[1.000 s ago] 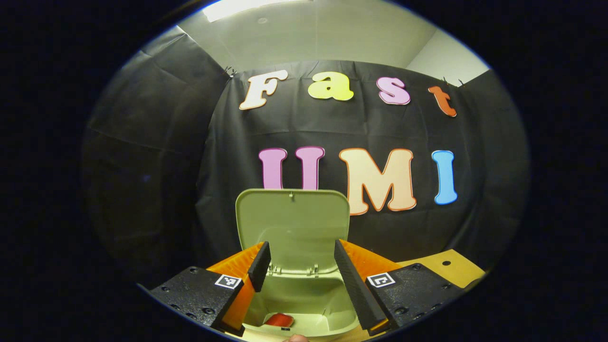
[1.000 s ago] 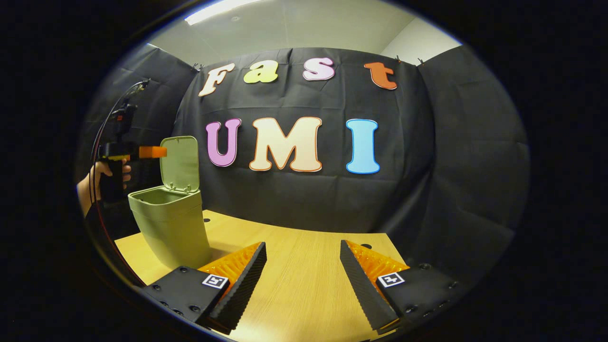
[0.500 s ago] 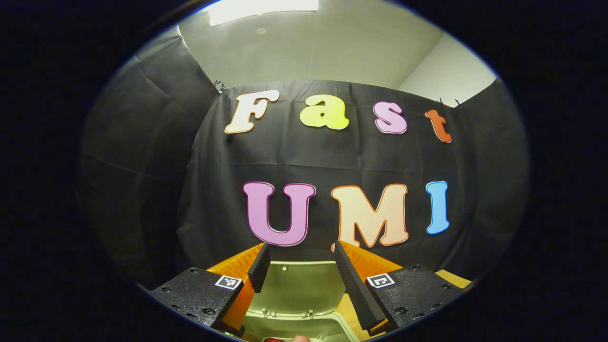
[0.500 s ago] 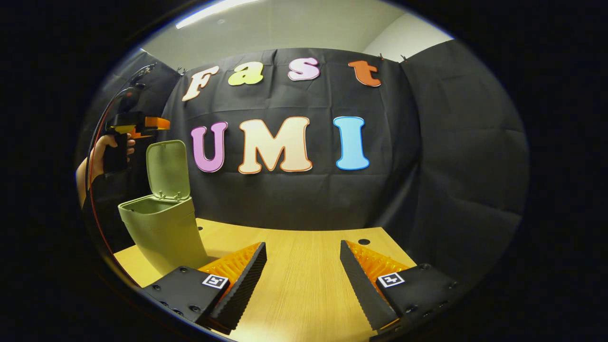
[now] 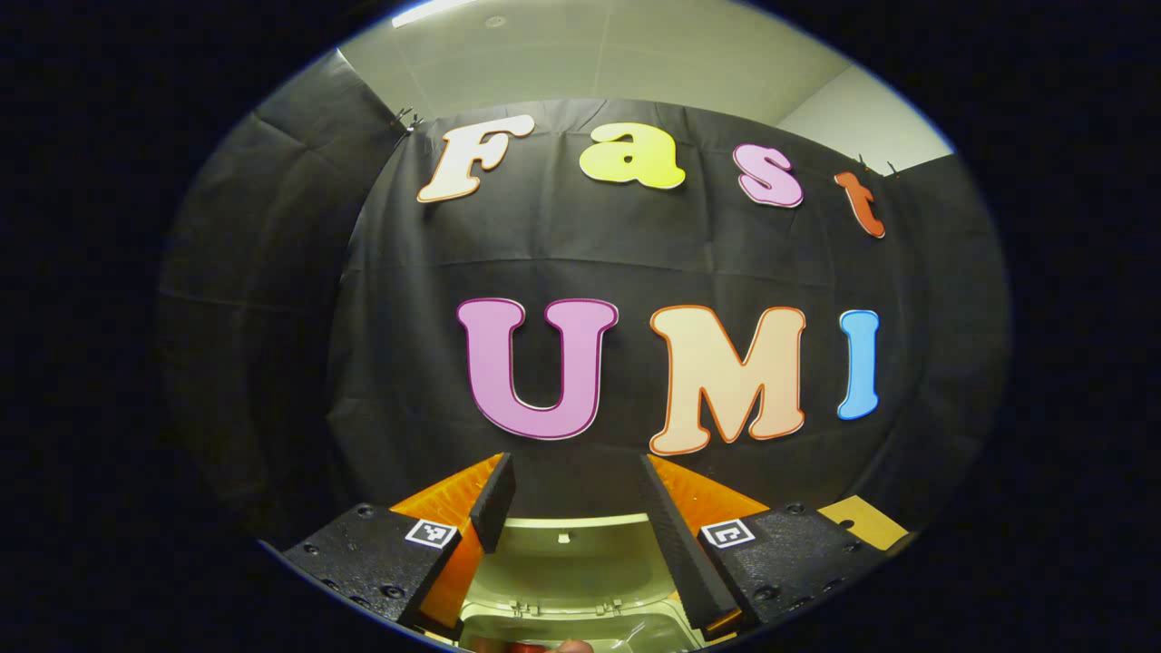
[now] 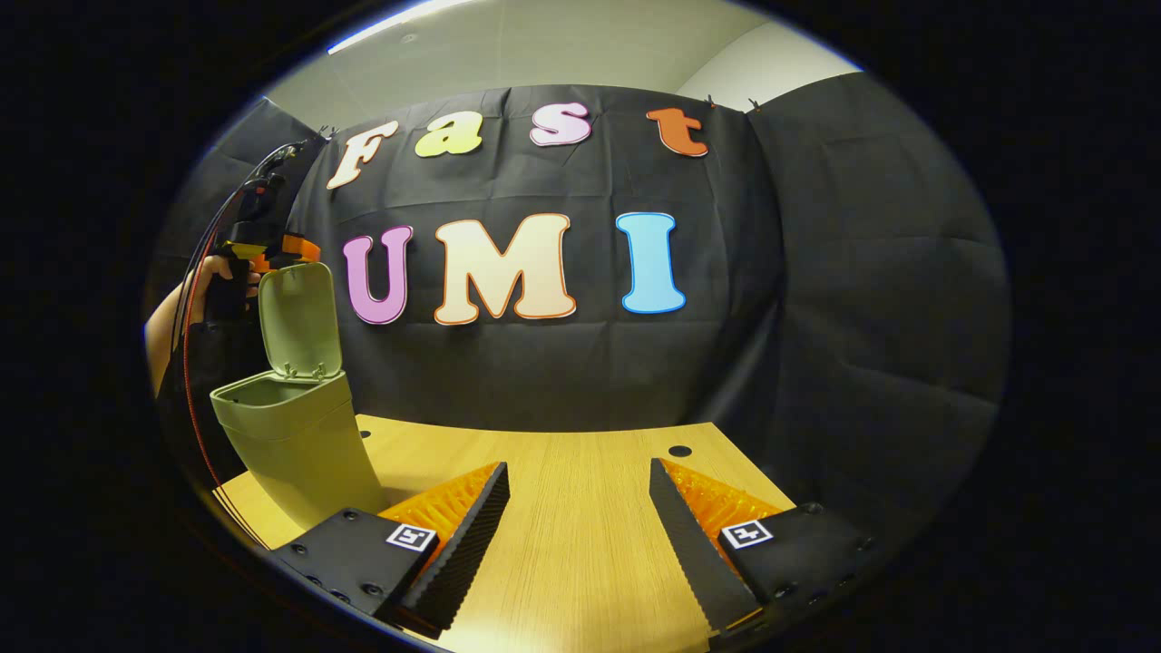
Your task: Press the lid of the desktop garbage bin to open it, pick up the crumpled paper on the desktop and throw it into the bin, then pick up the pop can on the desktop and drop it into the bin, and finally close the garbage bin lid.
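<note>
One green bin (image 6: 290, 435), lid (image 6: 301, 317) raised, contents hidden, tongs (image 6: 577, 535) spread.

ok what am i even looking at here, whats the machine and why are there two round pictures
No robot: a person holds a pair of tongs in each hand, and each carries a camera looking along its fingers. In the left gripper view, the left tongs are open and empty above the green bin's raised lid. In the right gripper view, the right tongs hang open and empty over the wooden table. Far left there stand the bin, lid up, and the hand with the other tongs by the lid's top.
</note>
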{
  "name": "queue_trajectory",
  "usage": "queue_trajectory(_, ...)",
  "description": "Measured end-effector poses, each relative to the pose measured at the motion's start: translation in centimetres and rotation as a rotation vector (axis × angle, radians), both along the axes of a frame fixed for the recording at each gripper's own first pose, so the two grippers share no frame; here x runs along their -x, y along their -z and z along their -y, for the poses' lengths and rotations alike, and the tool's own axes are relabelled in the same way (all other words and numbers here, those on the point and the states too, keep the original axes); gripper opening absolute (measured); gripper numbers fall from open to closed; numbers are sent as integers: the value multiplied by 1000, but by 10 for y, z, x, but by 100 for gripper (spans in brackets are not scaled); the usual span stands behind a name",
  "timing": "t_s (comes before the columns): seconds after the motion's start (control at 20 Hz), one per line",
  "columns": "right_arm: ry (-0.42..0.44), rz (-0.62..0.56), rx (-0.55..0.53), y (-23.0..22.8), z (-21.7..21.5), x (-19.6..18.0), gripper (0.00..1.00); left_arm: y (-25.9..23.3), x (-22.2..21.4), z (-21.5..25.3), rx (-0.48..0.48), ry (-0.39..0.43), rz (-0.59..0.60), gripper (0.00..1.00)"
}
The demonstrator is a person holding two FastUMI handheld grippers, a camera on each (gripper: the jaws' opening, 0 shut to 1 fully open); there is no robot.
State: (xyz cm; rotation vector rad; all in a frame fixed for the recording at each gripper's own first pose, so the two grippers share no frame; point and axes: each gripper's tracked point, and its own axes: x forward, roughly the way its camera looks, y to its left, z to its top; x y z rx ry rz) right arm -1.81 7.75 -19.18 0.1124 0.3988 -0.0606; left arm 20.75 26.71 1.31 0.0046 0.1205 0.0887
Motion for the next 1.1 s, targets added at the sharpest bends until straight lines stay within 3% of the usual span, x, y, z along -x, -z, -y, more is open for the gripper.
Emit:
queue_trajectory(0.3,-69,6,-22,-3,-3,-7,98,3,33,7,-39,-32,-1,82)
queue_trajectory(1.1,-188,3,-89,-4,-3,-16,98,50,124,18,-20,-72,-103,79)
